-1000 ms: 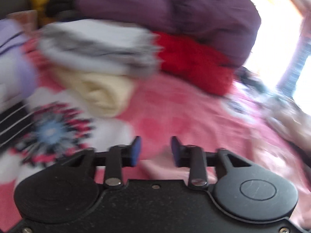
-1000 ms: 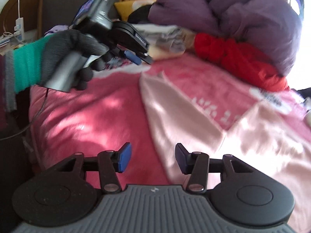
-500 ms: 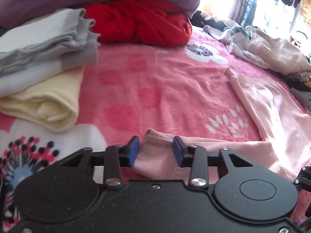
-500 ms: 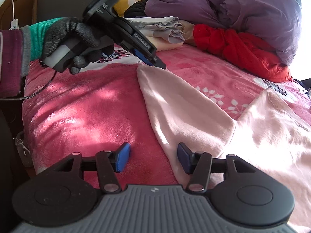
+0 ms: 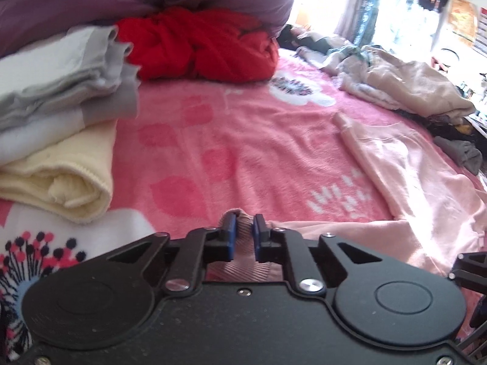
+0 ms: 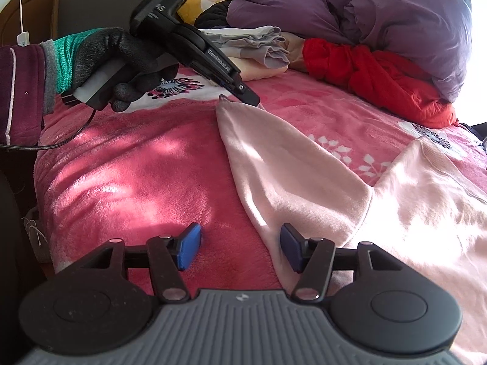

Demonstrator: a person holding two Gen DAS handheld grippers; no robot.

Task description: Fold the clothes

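Observation:
A pale pink long-sleeved top (image 6: 411, 200) lies spread on the pink floral blanket (image 6: 127, 176); it also shows in the left wrist view (image 5: 426, 188). My left gripper (image 5: 244, 237) is shut on the ribbed cuff (image 5: 243, 216) of one sleeve. In the right wrist view the left gripper (image 6: 251, 99) sits at that sleeve's tip (image 6: 225, 103). My right gripper (image 6: 239, 248) is open and empty, low over the blanket, with the sleeve's lower edge (image 6: 268, 231) between its fingers.
A stack of folded grey, white and cream clothes (image 5: 57, 127) lies at the left. A red garment (image 5: 201, 45) and a purple duvet (image 6: 380, 9) sit behind. Loose beige clothes (image 5: 404, 85) lie at the far right. The headboard (image 6: 91, 3) is at the left.
My left gripper swung over to the sleeve tip, then closed its jaws on the cuff. My right gripper stayed open and shifted slightly toward the sleeve.

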